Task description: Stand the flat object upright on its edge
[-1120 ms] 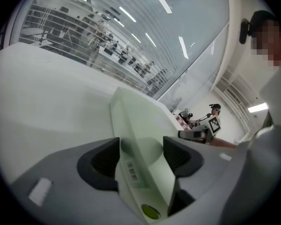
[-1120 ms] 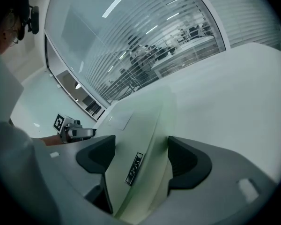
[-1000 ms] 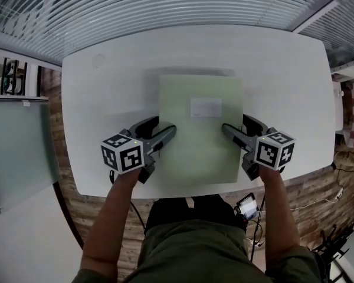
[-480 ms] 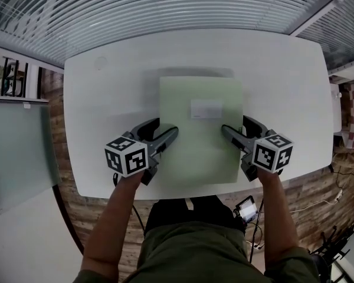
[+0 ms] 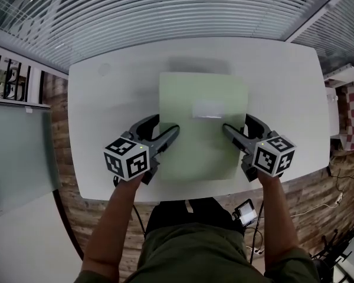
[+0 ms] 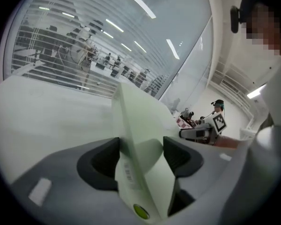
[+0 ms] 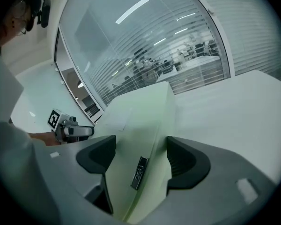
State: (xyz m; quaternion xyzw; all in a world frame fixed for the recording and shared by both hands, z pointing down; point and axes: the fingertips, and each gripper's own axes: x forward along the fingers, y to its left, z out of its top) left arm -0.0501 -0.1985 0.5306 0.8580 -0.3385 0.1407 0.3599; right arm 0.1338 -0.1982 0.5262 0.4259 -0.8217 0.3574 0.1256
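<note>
A pale green board (image 5: 200, 128) sits over the middle of the white table (image 5: 106, 111), held from both sides. The left gripper (image 5: 172, 132) pinches its left edge and the right gripper (image 5: 229, 131) pinches its right edge, about halfway along each side, and each carries a marker cube toward the person. From the head view the board's far edge looks wider than its near one, and a soft shadow lies on the table just beyond it, so the board seems tilted with the far edge raised; whether the near edge touches the table I cannot tell. A white label (image 5: 207, 109) lies on the board's upper face, nearer the far edge. In the left gripper view the board (image 6: 138, 125) runs up between the two dark pads of the left gripper (image 6: 140, 156), which press on its faces, and the right gripper (image 6: 196, 133) shows beyond at its other side. In the right gripper view the board (image 7: 140, 121) likewise fills the gap of the right gripper (image 7: 140, 161), both pads against it, with a small dark tag (image 7: 139, 172) on its edge and the left gripper (image 7: 77, 131) across from it.
</note>
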